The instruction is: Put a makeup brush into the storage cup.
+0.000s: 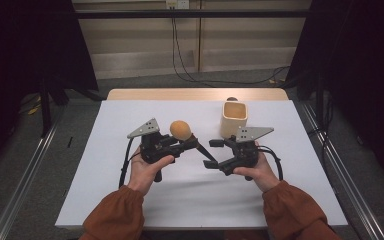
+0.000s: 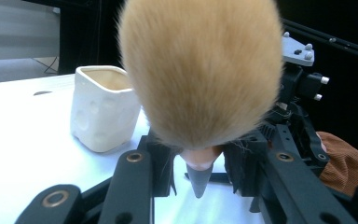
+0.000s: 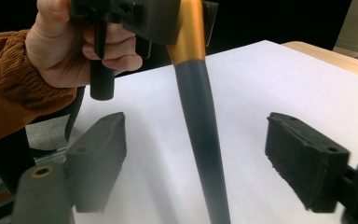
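A brush with a fluffy tan head, a gold collar and a dark tapering handle is held above the white table. My left gripper is shut on the brush near its collar. In the left gripper view the tan bristles loom just beyond its pads. My right gripper stands open around the handle's lower end. In the right gripper view the handle passes between the two pads with clear gaps on both sides.
A cream square cup stands upright on the white sheet behind the right gripper, also seen as the cup in the left gripper view. The table's wooden far edge and dark stands lie beyond.
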### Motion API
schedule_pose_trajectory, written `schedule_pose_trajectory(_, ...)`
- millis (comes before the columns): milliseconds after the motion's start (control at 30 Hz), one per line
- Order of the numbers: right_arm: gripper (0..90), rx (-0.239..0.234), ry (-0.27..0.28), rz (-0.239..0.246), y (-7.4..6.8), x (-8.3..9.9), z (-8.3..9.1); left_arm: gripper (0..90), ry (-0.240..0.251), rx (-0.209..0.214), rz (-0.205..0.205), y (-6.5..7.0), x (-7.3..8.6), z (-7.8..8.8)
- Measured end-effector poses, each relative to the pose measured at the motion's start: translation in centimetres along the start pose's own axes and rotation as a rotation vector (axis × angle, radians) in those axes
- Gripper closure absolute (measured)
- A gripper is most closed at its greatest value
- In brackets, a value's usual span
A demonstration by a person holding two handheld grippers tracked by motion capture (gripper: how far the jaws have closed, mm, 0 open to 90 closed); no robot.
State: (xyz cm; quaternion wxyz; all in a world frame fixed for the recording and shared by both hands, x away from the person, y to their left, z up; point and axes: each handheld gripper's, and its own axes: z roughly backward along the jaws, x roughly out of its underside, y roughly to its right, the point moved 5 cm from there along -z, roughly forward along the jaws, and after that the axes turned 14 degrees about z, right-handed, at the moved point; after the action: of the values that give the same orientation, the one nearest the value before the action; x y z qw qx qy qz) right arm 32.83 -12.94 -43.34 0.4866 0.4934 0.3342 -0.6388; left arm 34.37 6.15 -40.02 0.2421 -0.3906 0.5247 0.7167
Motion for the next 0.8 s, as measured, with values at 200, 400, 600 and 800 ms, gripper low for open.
schedule_pose_trajectory(200,2.2,0.016,0.003,-0.011,0.0,-0.1,0.0,65.8,-0.009,-0.019,-0.006,-0.2,-0.1,0.3)
schedule_pose_trajectory(400,1.0,0.014,0.012,-0.002,-0.1,-0.1,0.1,65.8,-0.018,-0.025,-0.014,-0.2,-0.3,0.5)
schedule_pose_trajectory(600,0.6,0.035,0.013,-0.002,0.1,0.0,0.3,65.9,-0.026,-0.035,-0.023,0.0,-0.6,0.8)
schedule_pose_trajectory(800,0.4,0.068,0.012,-0.003,0.2,0.1,0.4,65.9,-0.053,-0.046,-0.038,0.1,-0.8,1.2)
